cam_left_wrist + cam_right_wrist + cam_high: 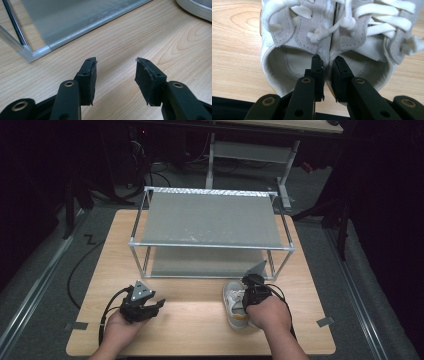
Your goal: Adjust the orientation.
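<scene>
With its jaws pinched on the touching inner collars, the right gripper [327,62] holds the pair of sneakers [235,304] at table's five o'clock. Light, soft uppers; grip looks apt. Left gripper [116,72] gapes, empty.

Bright, even light on the table [200,330], dark surroundings, soft blurred shadows, sharp close-ups

left tool [116,68] agape, right tool [327,65] clamped
</scene>
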Demonstrator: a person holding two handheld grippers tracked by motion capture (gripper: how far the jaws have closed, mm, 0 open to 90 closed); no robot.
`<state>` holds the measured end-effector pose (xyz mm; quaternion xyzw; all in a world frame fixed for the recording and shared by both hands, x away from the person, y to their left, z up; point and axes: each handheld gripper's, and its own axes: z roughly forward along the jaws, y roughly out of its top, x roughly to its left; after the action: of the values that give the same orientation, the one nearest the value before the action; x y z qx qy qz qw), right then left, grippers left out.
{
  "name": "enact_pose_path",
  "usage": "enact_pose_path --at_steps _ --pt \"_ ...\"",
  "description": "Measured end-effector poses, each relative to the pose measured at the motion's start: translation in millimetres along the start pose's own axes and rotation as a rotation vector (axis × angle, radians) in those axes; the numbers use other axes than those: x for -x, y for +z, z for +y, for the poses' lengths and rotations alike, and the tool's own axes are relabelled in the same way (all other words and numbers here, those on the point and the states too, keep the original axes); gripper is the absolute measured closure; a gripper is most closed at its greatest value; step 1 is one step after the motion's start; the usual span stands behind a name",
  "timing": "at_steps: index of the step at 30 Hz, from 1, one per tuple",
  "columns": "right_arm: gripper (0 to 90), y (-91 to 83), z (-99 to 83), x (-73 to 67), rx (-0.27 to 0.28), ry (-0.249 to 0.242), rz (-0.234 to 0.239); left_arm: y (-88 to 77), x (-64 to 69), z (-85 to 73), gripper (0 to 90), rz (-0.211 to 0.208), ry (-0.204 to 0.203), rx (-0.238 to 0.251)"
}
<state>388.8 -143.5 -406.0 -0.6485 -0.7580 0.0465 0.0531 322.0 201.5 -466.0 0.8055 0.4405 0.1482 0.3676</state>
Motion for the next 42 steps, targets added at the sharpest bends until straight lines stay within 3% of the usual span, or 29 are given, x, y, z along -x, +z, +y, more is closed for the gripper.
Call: enact_pose_path --at_steps 12,25,31,42 --pt "82.4 -20.0 5.7 -1.0 0.038 -0.023 -0.025 0.4 -0.2 0.5 51.5 -0.003 0.006 0.004" --pt "82.6 -38.6 13.5 -7.7 0.202 -0.016 -0.059 -0.3 -1.0 1.1 51.4 -0.005 0.008 0.006" --pt "82.6 -28.7 28.4 -16.1 0.295 -0.029 -0.066 0.6 -0.6 0.8 51.4 -0.006 0.013 0.002" --pt "82.6 -15.5 44.0 -20.0 0.380 -0.016 -0.045 0.4 -1.8 -0.1 51.4 -0.010 0.008 0.003"
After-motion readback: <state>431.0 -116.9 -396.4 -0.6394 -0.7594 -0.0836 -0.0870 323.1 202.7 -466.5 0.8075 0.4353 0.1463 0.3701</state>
